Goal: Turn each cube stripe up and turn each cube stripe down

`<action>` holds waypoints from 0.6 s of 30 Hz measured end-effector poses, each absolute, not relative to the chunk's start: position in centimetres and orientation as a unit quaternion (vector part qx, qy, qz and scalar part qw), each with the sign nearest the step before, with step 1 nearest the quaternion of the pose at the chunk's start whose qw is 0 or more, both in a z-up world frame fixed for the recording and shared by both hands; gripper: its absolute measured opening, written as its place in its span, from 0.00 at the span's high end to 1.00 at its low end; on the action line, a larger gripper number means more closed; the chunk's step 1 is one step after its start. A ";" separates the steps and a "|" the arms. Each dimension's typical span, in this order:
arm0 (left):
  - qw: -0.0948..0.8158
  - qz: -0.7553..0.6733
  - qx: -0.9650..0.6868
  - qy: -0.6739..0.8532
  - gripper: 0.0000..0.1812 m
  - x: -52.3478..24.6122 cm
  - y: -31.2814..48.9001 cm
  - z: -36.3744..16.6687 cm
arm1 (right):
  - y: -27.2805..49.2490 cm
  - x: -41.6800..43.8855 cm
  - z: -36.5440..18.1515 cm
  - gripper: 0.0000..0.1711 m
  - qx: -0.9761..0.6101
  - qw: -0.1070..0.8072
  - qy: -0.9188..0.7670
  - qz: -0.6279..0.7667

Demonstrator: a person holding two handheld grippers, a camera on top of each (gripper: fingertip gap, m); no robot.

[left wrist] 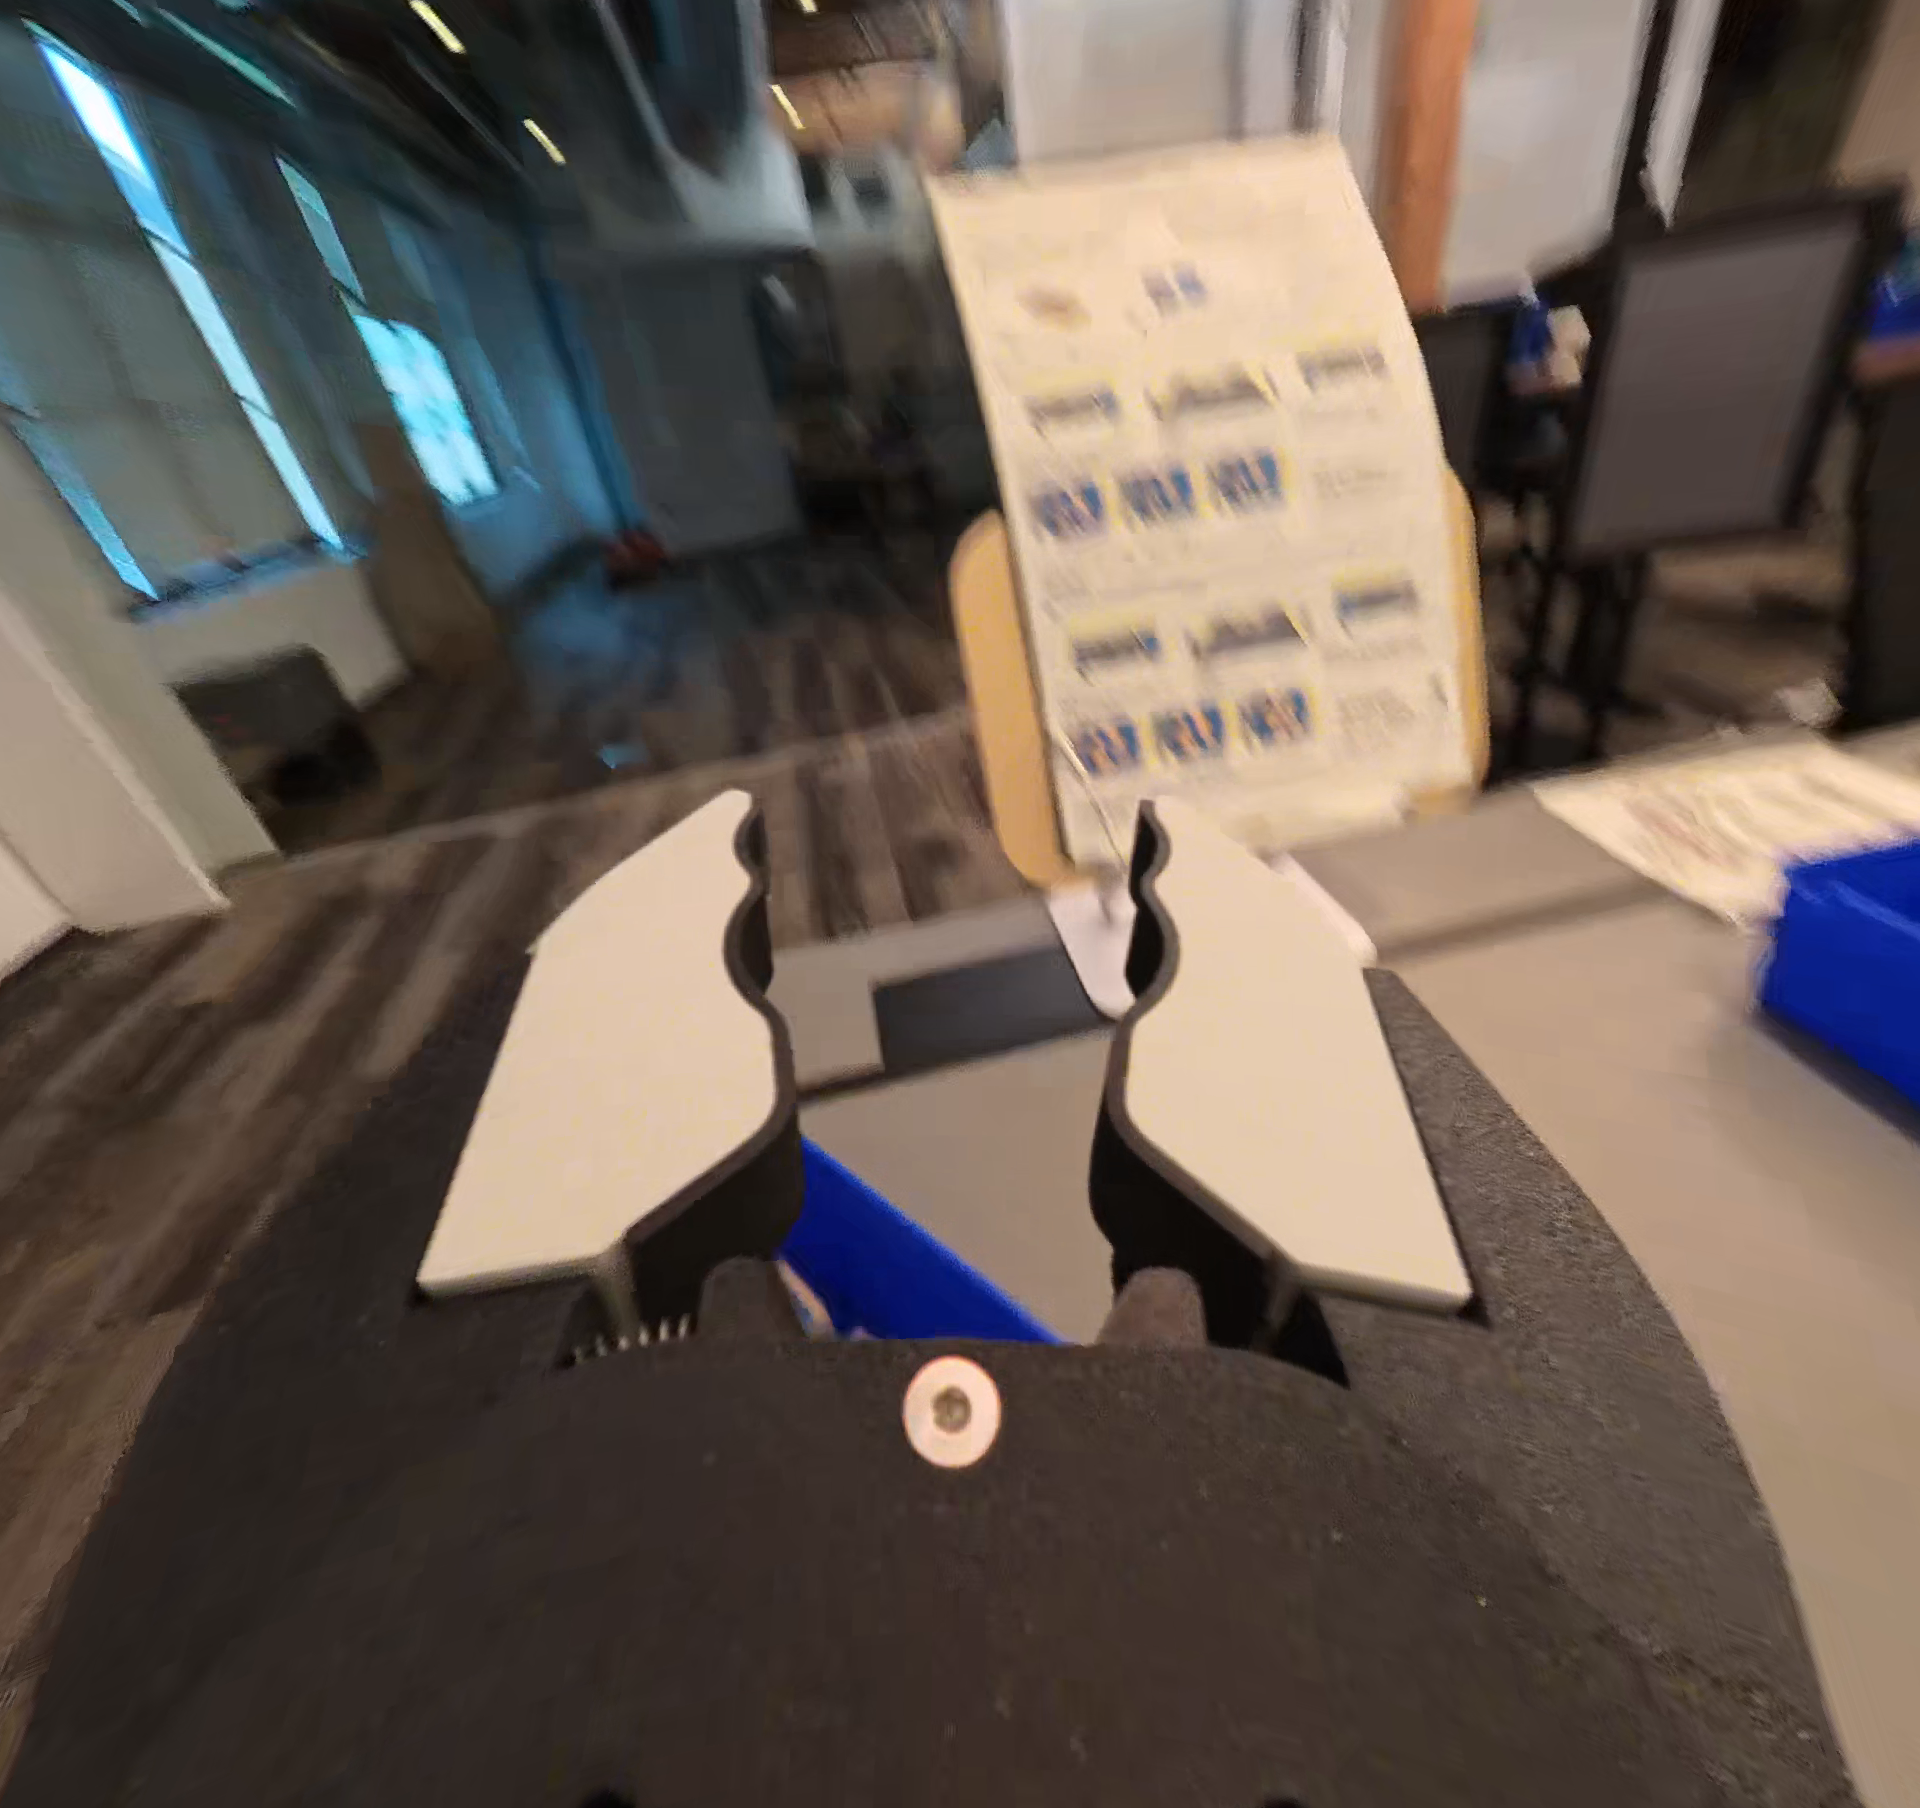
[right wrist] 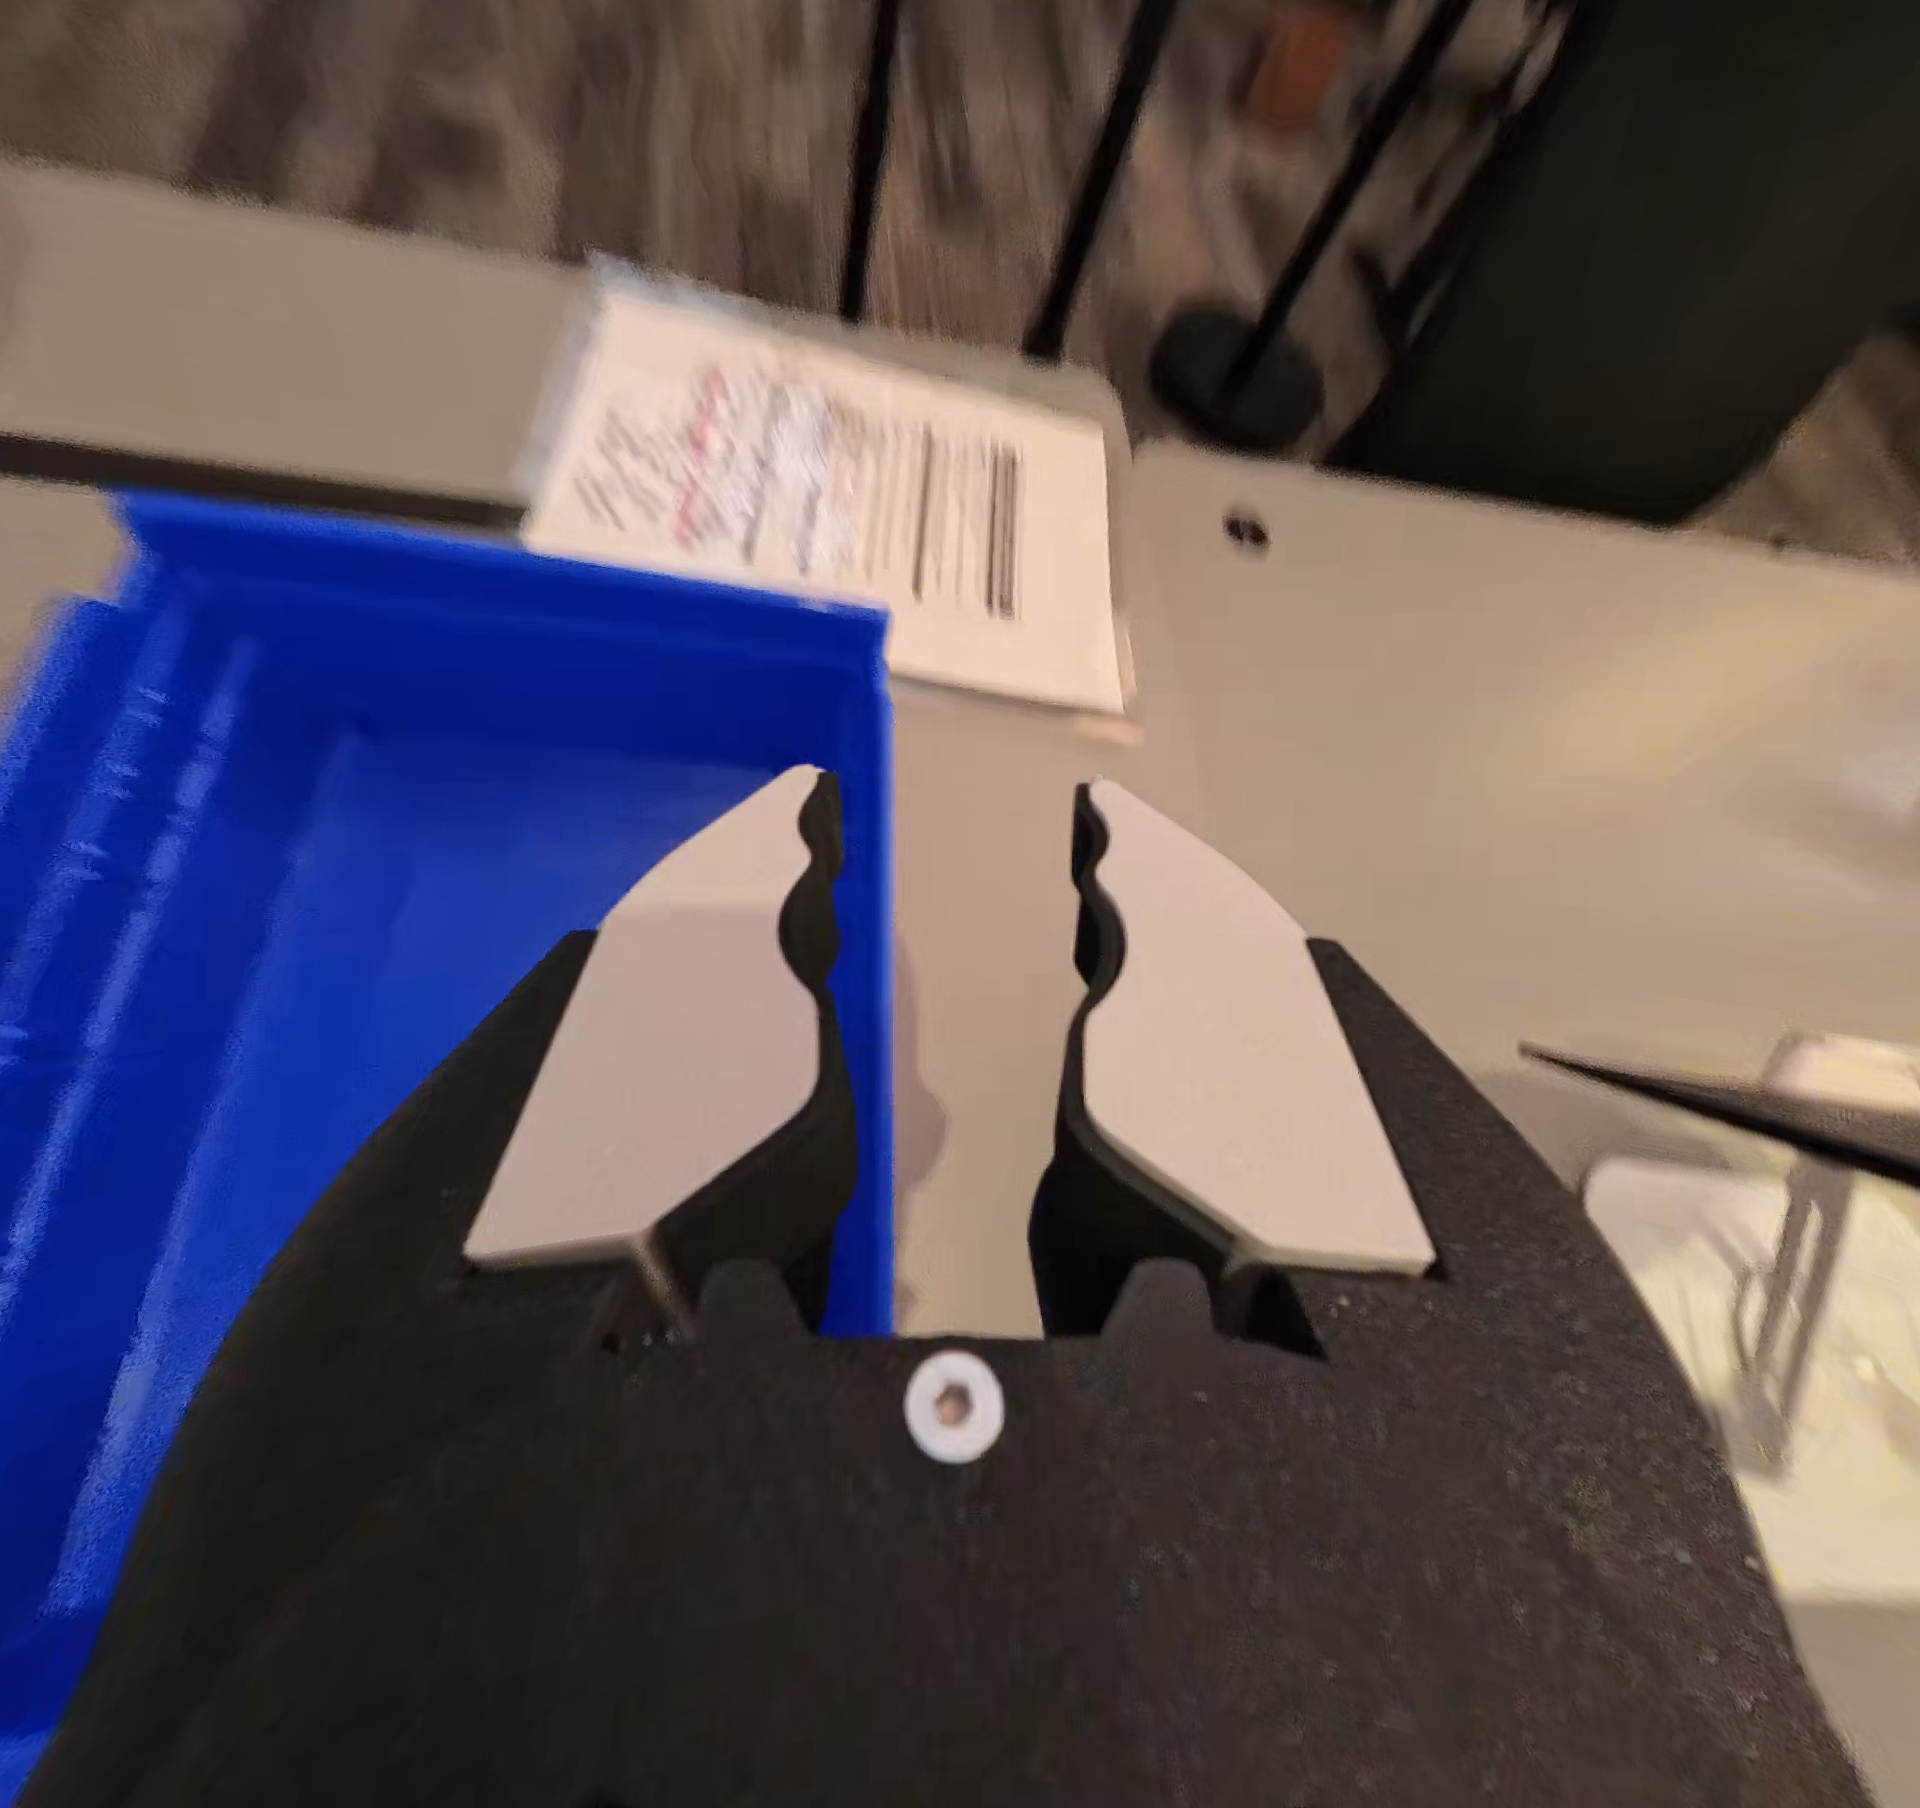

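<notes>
No cube shows in either view. My left gripper (left wrist: 951,813) is open and empty, held above the grey table (left wrist: 1558,1083) and pointing out over its far edge. A blue bin (left wrist: 883,1259) shows just under and between its fingers. My right gripper (right wrist: 956,782) is open and empty, held above the right wall of a blue bin (right wrist: 416,823), whose visible inside looks bare. Both views are blurred.
A printed sheet on a stand (left wrist: 1216,511) rises at the table's far edge, with a dark mat (left wrist: 977,1015) before it. Another blue bin (left wrist: 1849,979) sits at the right. A printed paper (right wrist: 831,511) lies behind the bin. Black stand legs (right wrist: 1226,200) rise beyond the table.
</notes>
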State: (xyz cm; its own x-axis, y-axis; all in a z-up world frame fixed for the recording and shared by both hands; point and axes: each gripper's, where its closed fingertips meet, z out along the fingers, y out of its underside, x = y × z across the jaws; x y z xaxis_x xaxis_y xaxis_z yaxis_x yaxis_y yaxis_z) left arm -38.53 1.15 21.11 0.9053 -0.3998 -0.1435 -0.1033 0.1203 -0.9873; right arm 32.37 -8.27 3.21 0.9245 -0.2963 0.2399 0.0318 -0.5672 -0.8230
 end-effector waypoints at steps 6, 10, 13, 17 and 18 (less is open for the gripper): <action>0.677 -0.101 -0.690 0.235 0.63 -39.4 4.7 16.8 | -5.2 23.3 8.5 0.63 -0.761 0.648 -0.037 -0.003; 0.544 -0.124 -0.800 0.220 0.64 -39.5 7.8 9.9 | -3.1 19.1 10.7 0.51 -0.717 0.679 -0.061 0.145; 0.465 -0.176 -0.851 0.169 0.64 -38.7 10.6 5.4 | -2.4 17.2 12.0 0.62 -0.710 0.674 -0.094 0.183; 0.385 -0.152 -0.900 0.133 0.63 -38.6 13.3 -0.7 | -1.6 16.8 11.6 0.71 -0.700 0.694 -0.114 0.119; 0.364 -0.127 -0.913 0.134 0.61 -38.9 13.6 -2.1 | -1.3 16.9 10.9 0.71 -0.715 0.682 -0.121 0.095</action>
State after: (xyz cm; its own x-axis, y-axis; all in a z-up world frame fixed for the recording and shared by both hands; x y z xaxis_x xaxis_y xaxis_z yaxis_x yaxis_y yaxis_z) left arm -38.89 13.58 -2.07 0.9320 -0.3370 0.1338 -0.1523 -0.6987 -0.6990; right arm 16.92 -1.27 10.93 0.9527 0.3027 0.0282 0.0428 -0.0419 -0.9982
